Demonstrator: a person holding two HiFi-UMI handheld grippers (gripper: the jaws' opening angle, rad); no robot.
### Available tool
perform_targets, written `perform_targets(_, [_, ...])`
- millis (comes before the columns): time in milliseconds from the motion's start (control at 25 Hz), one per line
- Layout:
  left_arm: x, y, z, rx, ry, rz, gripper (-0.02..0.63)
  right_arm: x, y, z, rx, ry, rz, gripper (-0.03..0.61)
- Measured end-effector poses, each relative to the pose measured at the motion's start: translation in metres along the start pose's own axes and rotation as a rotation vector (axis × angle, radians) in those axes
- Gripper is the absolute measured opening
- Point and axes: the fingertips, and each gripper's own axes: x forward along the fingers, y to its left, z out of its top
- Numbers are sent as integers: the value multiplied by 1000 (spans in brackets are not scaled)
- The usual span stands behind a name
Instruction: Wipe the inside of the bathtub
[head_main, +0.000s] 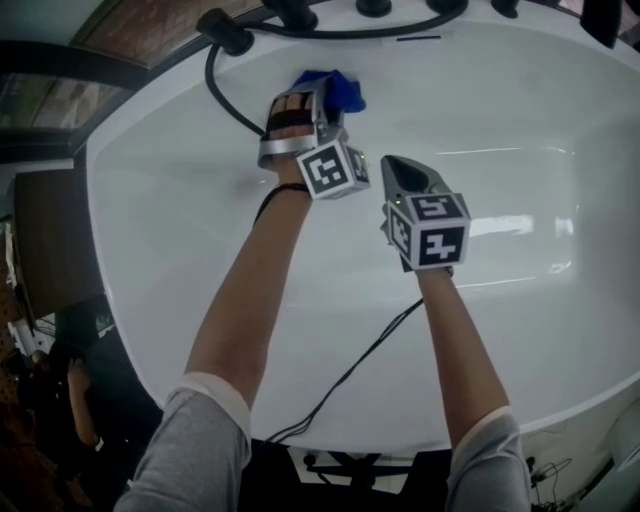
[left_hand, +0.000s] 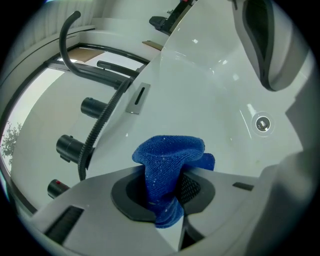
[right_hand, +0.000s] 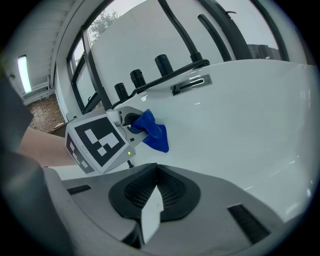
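Two grippers, one cloth in tub

Left gripper (left_hand: 167, 200) pinches blue cloth (left_hand: 167, 162) at the bathtub (head_main: 520, 120) inner wall, under the taps (left_hand: 70, 147). Right gripper (right_hand: 156, 192) pressed together, empty. Best done with firm contact, overlapping strokes toward the drain (left_hand: 263, 123).

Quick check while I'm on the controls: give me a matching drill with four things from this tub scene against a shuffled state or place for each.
1. left gripper
2. right gripper
3. blue cloth
4. drain

a. set in the white bathtub surface, apart from the rest
b. shut, nothing between the jaws
c. bunched, sticking out past the pads
d. shut on fabric

Pairs: 1-d, 2-b, 3-c, 4-a
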Motion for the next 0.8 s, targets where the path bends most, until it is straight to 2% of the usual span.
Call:
perform_targets(120, [2, -22, -5, -17, 2, -33, 84, 4, -4, -9, -2, 9, -4, 6])
perform_targets(280, [5, -31, -11, -1, -4, 4, 84, 9, -13, -22, -8, 18, -12, 6])
perform_targets(400, [7, -55, -18, -10, 5, -28, 84, 15, -20, -36, -9, 30, -19, 6])
perform_targets(640, [15, -100, -18, -92, -14, -89, 84, 31, -28, -62, -26, 58, -21, 6])
perform_targets(800, [21, -137, -26, -103, -5, -157, 84, 42, -28, -80, -36, 88, -30, 5])
